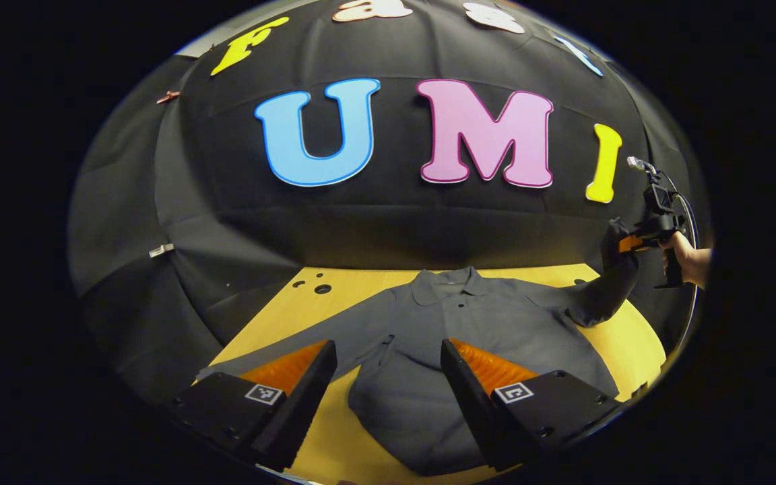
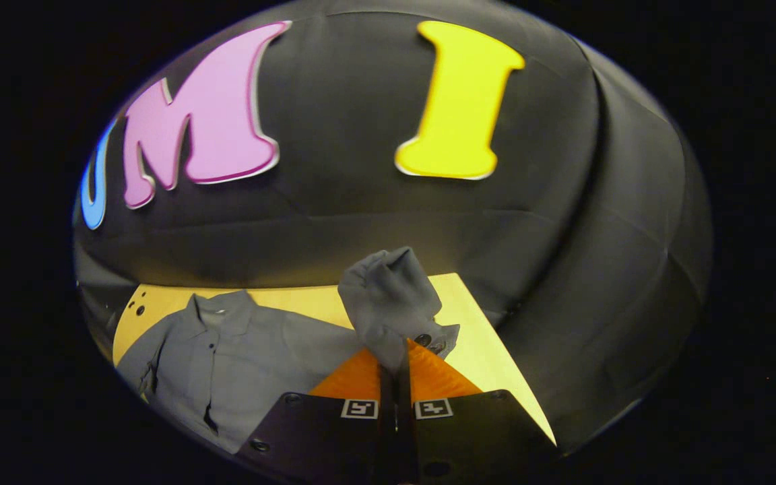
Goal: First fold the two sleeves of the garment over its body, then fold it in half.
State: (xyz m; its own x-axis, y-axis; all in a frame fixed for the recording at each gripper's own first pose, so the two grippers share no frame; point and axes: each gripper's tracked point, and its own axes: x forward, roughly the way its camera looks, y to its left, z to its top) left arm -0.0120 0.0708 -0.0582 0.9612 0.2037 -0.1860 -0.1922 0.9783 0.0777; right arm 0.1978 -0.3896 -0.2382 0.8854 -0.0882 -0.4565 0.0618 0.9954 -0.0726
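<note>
A pale yellow wooden desk (image 1: pixel 361 283) stands against the creased black cloth wall (image 1: pixel 374 222), several dark holes near the desk's far-left corner.

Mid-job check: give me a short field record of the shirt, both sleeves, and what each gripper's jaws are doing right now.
garment: grey collared button-up shirt, spread face up on the yellow wooden table
right sleeve: cuff lifted off the table
left sleeve: flat, out to the side
right gripper: jaws shut on the cuff
left gripper: jaws open above the shirt, holding nothing
folds done: none

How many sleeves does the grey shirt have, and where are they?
2. One long grey sleeve is lifted up, pinched in the right gripper. The other sleeve lies flat on the yellow wooden table, partly behind the left gripper's finger.
</note>
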